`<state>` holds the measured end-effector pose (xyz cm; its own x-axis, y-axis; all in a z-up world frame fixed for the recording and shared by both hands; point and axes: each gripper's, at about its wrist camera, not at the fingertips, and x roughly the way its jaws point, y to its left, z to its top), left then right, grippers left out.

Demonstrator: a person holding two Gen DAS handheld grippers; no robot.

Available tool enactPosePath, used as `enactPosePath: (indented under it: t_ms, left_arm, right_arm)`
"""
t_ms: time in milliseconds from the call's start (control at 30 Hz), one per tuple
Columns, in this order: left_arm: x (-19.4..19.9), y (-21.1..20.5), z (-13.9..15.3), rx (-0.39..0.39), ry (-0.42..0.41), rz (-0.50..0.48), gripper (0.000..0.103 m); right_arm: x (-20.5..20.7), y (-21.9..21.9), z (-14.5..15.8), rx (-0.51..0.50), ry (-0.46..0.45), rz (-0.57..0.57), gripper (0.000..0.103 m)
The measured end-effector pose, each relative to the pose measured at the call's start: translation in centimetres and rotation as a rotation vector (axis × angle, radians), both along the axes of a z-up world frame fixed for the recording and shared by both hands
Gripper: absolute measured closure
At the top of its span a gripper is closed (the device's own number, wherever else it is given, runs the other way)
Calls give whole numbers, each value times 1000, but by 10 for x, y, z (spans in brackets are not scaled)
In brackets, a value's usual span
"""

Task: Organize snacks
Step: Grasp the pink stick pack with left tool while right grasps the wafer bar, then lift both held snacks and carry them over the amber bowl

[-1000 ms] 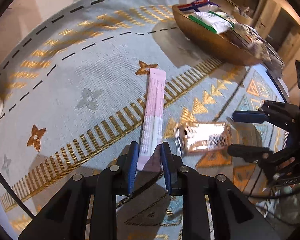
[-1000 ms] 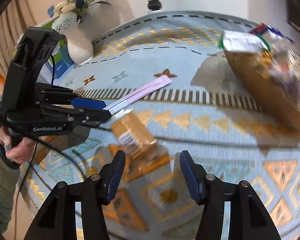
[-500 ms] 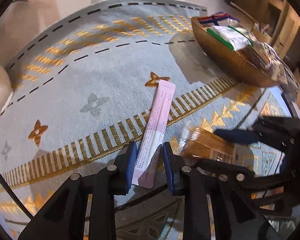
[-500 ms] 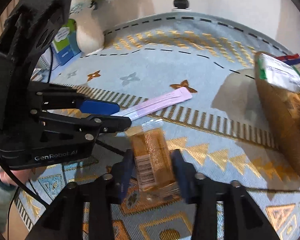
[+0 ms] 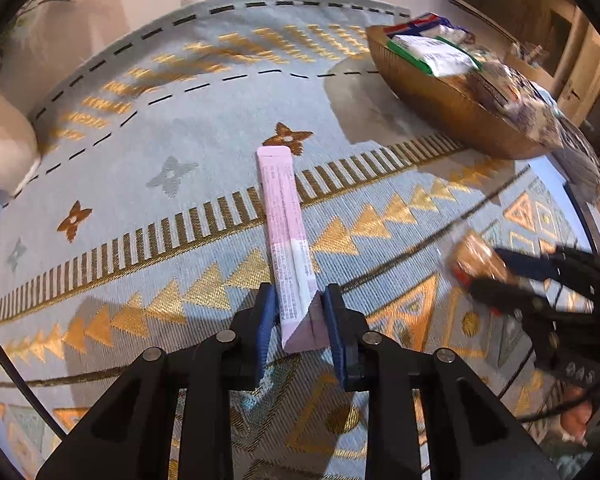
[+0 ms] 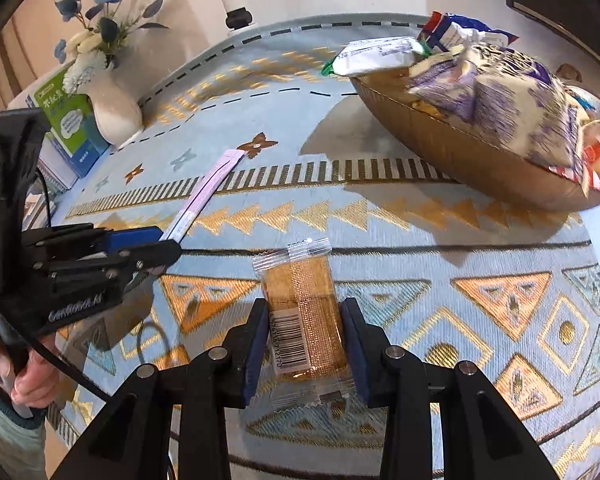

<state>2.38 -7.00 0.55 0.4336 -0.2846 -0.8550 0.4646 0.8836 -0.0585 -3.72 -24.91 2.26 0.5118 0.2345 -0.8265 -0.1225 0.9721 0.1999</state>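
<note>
A long pink stick box (image 5: 284, 216) has its near end between the blue pads of my left gripper (image 5: 298, 304). The jaws are opening slightly, and the pads still touch its sides. Its far end points toward a brown star on the tablecloth. From the right wrist view the pink box (image 6: 208, 188) runs out of the left gripper (image 6: 168, 244). My right gripper (image 6: 305, 306) is shut on an orange snack in a clear wrapper (image 6: 300, 312), barcode facing up. The left wrist view shows that right gripper (image 5: 488, 268) blurred, with the snack (image 5: 476, 258). A wooden bowl (image 6: 460, 152) heaped with snack bags stands at the far right.
A patterned blue and gold cloth (image 5: 180, 128) covers the round table. A white vase of blue flowers (image 6: 114, 112) and a green box (image 6: 70, 124) stand at the far left. A small black device (image 6: 239, 20) sits at the far edge. A person's hand (image 6: 16, 376) grips the left tool.
My right gripper closed on the orange snack and carried it off to the right. The left gripper rolled, and the pink box now points straighter away.
</note>
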Motion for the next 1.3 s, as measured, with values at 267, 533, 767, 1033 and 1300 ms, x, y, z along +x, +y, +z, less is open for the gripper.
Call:
enactPosePath:
  t_ms: [267,533,767,1033,1300]
  left_arm:
    - [6,-14,-4,-7,-35,63,67]
    - [-2,-25,-6,51,-103,99,83]
    - [-8,-18,5,-80,-81,76,85]
    - [-18,-18,41,-176,-118,66,91]
    - [-7,-26,6,-80,9,58,58]
  right_arm:
    - [-15,11,0,-54,-31,43,48]
    - [-25,17,0,-111,-53,38,69]
    - [-32,2,8,35,-25,36,69]
    - [-37,-11,37,76,-76,23,69]
    - [-36,-18,18,31,-33,12,69]
